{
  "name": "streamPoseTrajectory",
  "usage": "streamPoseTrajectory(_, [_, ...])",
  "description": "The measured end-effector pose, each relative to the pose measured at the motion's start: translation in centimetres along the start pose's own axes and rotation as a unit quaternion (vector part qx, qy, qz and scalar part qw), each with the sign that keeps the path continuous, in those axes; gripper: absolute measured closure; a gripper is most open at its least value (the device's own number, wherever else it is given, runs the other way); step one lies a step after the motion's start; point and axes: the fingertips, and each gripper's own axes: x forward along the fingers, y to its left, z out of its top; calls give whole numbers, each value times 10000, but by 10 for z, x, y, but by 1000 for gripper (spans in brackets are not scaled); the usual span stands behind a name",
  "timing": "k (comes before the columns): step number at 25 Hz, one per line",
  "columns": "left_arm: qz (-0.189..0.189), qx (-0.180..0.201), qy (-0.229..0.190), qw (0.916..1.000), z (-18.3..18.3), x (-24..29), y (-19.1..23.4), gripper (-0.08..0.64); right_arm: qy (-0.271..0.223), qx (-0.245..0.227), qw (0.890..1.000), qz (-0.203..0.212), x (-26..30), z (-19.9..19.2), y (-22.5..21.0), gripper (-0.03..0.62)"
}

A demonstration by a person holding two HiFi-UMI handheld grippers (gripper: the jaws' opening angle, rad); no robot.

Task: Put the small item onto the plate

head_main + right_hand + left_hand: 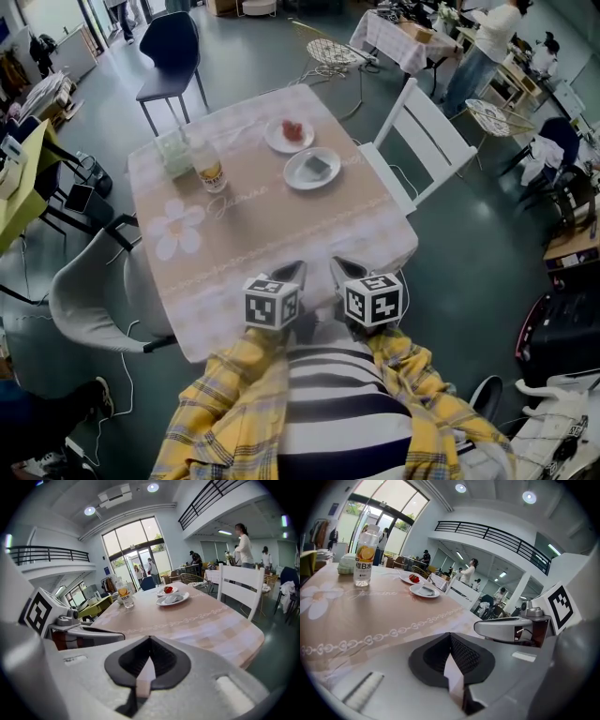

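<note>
Two white plates sit on the far right part of the table. The farther plate (289, 134) (411, 579) (167, 590) carries a small red item (293, 130) (168, 589). A flat grey item (315, 167) lies on the nearer plate (312, 170) (424, 591) (172, 599). My left gripper (290, 273) (450, 635) and right gripper (343, 268) (150, 639) hover side by side over the table's near edge, far from both plates. Both are shut, jaws meeting, with nothing between them.
A drink bottle (210, 171) (364, 559) (125, 595) and a pale tissue pack (174, 153) stand at the table's far left. A white chair (422, 141) (241, 592) stands at the right side, a grey chair (98, 291) at the left, and a dark chair (169, 56) beyond.
</note>
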Motion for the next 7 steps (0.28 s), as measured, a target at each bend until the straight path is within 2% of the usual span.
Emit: streamPoseTrajectory(7, [58,-39,-28,10000,7,2,4,557,19,-6,10000,89,4,6,-1,592])
